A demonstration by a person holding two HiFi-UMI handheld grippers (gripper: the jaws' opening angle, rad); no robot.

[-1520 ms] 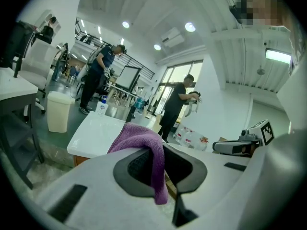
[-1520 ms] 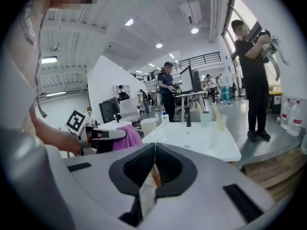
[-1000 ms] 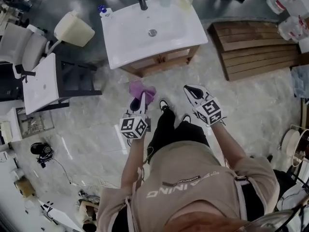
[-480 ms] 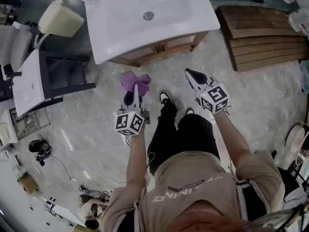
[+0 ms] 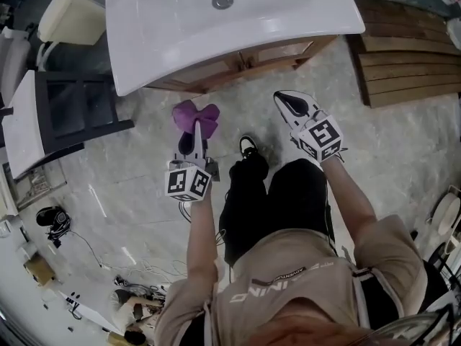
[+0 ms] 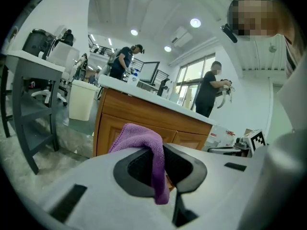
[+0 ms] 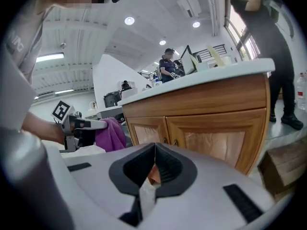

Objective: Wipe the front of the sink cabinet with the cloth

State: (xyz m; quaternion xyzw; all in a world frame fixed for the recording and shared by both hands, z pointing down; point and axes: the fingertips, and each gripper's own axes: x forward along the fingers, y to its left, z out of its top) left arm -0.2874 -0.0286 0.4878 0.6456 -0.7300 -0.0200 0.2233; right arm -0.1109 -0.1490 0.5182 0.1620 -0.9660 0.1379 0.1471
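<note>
While the purple cloth (image 5: 194, 114) is clamped between the jaws of the left gripper (image 5: 196, 127), it is held out low in front of the sink cabinet (image 5: 238, 58). In the head view a strip of marble floor (image 5: 137, 171) is seen between the cloth and the wooden front, so the two are apart. In the left gripper view the cloth (image 6: 139, 135) is seen bunched over the top of the left gripper (image 6: 156, 153), with one fold hanging down through the closed gap. The cabinet's (image 6: 139, 113) panelled doors are seen just beyond it.

The right gripper (image 5: 287, 101) is held beside the left one, nearer the cabinet's right corner, and is pointed at the same front. In the right gripper view its jaws are seen pressed together with nothing grasped, and only a thin slit is left between them at the right gripper (image 7: 154, 166). Past them the cabinet's (image 7: 216, 126) two doors are shown close by. At the left of that view the cloth (image 7: 111, 134) is seen in the left gripper (image 7: 88, 124).

The cabinet is topped by a white basin (image 5: 180, 31) with a round drain (image 5: 222, 1). A wooden pallet (image 5: 410, 56) is laid on the floor to the cabinet's right, and a dark framed table (image 5: 79, 107) is placed to its left. One shoe (image 5: 248, 147) of the person is seen between the two grippers.
</note>
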